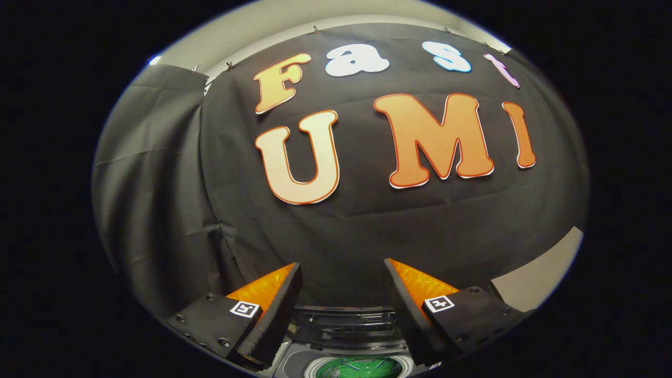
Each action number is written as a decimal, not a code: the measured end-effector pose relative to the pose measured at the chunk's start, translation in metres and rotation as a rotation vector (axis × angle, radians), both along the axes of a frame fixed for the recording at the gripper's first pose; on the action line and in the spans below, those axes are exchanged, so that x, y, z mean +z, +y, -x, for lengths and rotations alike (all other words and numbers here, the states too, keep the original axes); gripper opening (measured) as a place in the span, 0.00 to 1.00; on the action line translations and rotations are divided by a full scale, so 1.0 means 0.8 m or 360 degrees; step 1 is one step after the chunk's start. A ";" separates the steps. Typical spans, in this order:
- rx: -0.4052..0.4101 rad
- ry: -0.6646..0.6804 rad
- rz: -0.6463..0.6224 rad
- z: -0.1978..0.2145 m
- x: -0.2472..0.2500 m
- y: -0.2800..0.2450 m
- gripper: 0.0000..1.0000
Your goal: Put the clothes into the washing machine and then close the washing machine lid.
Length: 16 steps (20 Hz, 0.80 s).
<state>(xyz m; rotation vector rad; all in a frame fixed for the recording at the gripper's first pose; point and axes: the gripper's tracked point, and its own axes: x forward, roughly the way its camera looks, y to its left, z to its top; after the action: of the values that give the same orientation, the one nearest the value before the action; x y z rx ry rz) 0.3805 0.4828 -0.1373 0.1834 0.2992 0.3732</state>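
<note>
The gripper point(342, 268) is released — fingers point(273, 315) spread wide, nothing between them. At six o'clock, below the fingers, the washing machine point(349, 336) sits, its green drum point(357, 367) showing.

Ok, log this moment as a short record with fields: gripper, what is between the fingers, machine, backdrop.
gripper: gripper open, fingers spread wide, aimed mostly at the booth wall
between fingers: nothing held; black cloth wall shows through the gap
washing machine: top of washing machine sits low between the finger bases, with a round opening showing green inside
lid: state cannot be told from this angle
clothes: cannot tell whether any lie in the opening
</note>
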 end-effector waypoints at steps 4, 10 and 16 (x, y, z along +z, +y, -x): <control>-0.0060 0.0131 0.0026 -0.043 -0.051 -0.004 0.98; -0.0124 0.0279 0.0105 -0.096 -0.113 -0.005 0.99; -0.0129 0.0353 0.0225 -0.106 -0.156 0.001 0.99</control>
<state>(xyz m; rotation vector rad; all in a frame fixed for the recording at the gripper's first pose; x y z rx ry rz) 0.4653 0.4837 -0.2618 0.0976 0.5335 0.2503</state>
